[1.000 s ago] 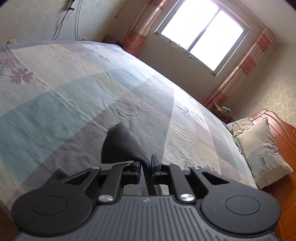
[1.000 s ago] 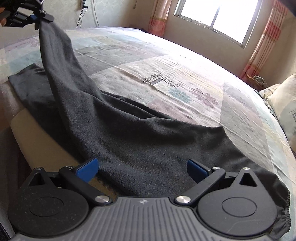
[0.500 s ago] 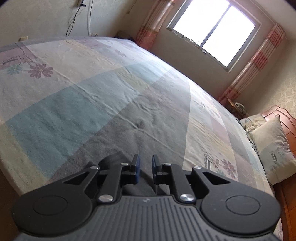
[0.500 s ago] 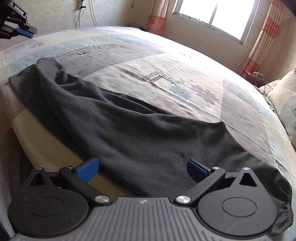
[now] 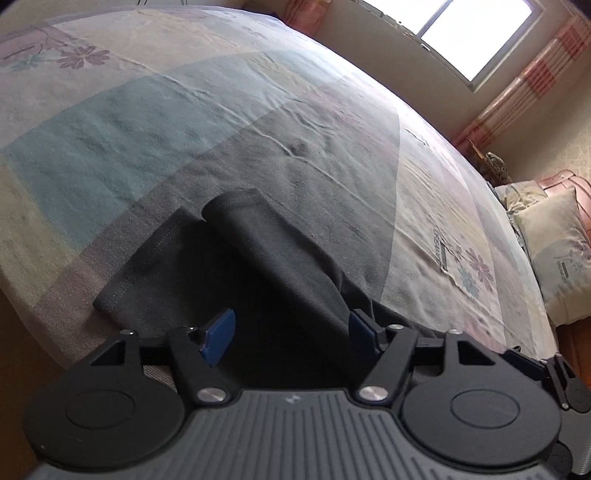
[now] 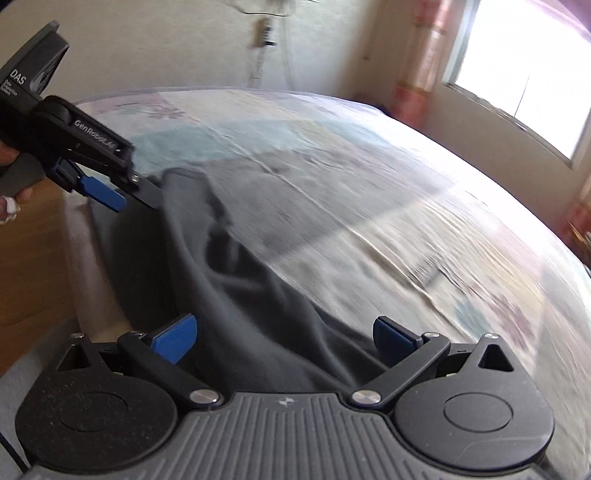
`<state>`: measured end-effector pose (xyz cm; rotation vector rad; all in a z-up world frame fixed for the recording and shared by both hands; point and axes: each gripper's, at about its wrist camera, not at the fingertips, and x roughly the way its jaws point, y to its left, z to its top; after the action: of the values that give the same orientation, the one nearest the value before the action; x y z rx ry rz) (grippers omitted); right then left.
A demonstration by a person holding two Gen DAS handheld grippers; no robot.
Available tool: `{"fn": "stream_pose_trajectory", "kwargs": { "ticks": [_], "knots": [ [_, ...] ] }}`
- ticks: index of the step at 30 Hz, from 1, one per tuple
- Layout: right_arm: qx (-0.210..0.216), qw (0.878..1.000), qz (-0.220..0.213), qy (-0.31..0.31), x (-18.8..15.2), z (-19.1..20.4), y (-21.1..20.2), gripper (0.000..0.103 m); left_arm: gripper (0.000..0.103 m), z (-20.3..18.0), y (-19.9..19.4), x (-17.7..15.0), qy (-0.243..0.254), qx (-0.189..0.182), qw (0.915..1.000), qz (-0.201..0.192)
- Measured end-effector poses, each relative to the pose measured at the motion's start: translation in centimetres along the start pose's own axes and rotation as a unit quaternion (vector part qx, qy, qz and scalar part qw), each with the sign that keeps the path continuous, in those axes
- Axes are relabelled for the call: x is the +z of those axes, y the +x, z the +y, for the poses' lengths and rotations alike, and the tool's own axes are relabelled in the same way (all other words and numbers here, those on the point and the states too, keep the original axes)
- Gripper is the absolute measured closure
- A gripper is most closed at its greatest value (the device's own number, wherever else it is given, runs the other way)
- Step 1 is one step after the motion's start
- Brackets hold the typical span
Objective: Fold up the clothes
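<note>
A dark grey garment (image 5: 280,266) lies along the near edge of the bed, its two hemmed ends (image 5: 236,206) flat on the sheet. My left gripper (image 5: 291,332) hovers just over it. Its jaws are opening; the cloth lies under them and the blue pads (image 5: 219,336) do not press on it. In the blurred right wrist view the same garment (image 6: 240,280) runs from my right gripper (image 6: 284,338) toward my left gripper (image 6: 110,195) at the upper left. The right jaws stand wide with cloth beneath them, nothing pinched.
The pastel patchwork bedsheet (image 5: 184,110) covers a large bed. A pillow (image 5: 554,254) and wooden headboard (image 5: 569,181) are at the far right, a window (image 5: 480,33) with striped curtains behind. The bed's edge and wooden floor (image 6: 29,258) lie left. A person's hand (image 6: 11,206) holds the left gripper.
The left gripper came down to the bed and let go of the garment's end, which now lies flat. The right gripper swung left toward it, still open.
</note>
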<state>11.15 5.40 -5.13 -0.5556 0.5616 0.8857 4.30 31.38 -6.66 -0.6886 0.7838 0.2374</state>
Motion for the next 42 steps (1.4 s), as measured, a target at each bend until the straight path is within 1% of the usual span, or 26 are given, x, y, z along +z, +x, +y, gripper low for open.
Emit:
{"fn": "stream_pose_trajectory", "kwargs": {
  "ticks": [2,4,5,7,9,13,16,20,23,26,30,33,36,38,40,42],
  "knots": [
    [0.015,1.000,0.000,-0.018,1.1,1.1,1.7,0.000,0.032,0.7,-0.1,0.2,-0.016,-0.009,0.9998,0.003],
    [0.030,0.999,0.001,-0.037,2.1,2.1,3.5,0.000,0.028,1.2,0.1,0.4,-0.025,-0.013,0.9996,0.007],
    [0.035,0.999,0.002,-0.039,2.5,2.3,4.3,0.000,0.027,1.3,0.4,0.5,-0.027,-0.012,0.9995,0.011],
    [0.036,0.999,0.009,-0.018,2.9,1.6,5.5,0.000,0.027,1.4,0.9,0.7,-0.028,-0.011,0.9994,0.020],
    [0.036,0.999,0.015,0.002,3.3,0.9,6.7,0.000,0.027,1.1,1.4,1.0,-0.024,-0.017,0.9992,0.026],
    [0.035,0.997,0.032,0.053,3.5,-1.1,8.6,0.000,0.026,0.8,2.4,1.4,-0.023,-0.040,0.9984,0.034],
    [0.030,0.995,0.043,0.091,3.1,-2.8,9.4,0.000,0.026,0.9,3.2,1.6,-0.036,-0.060,0.9970,0.034],
    [0.030,0.989,0.051,0.133,2.2,-4.3,9.9,0.000,0.026,0.9,4.5,1.8,-0.063,-0.100,0.9922,0.039],
    [0.030,0.986,0.055,0.151,1.9,-4.7,10.1,0.000,0.026,0.9,5.5,2.2,-0.078,-0.131,0.9874,0.042],
    [0.029,0.984,0.059,0.168,1.7,-5.1,10.4,0.000,0.026,1.0,6.8,2.7,-0.089,-0.138,0.9854,0.045],
    [0.029,0.984,0.058,0.167,1.6,-5.2,10.1,0.000,0.026,1.1,7.8,3.9,-0.111,-0.163,0.9801,0.027],
    [0.028,0.983,0.058,0.169,1.6,-5.1,10.1,0.000,0.026,1.0,8.1,4.8,-0.109,-0.171,0.9792,0.007],
    [0.027,0.984,0.059,0.168,1.7,-5.0,10.0,0.000,0.026,1.4,9.0,5.4,-0.113,-0.162,0.9802,0.010],
    [0.026,0.984,0.058,0.168,1.8,-5.0,9.7,0.000,0.026,1.7,9.5,5.4,-0.118,-0.147,0.9820,0.019],
    [0.023,0.984,0.055,0.167,1.9,-5.0,9.1,0.000,0.026,1.8,9.3,5.2,-0.119,-0.152,0.9811,0.017],
    [0.014,0.987,0.038,0.157,2.1,-4.6,7.9,0.000,0.026,1.8,9.0,5.0,-0.118,-0.148,0.9818,0.016]
  ]
}}
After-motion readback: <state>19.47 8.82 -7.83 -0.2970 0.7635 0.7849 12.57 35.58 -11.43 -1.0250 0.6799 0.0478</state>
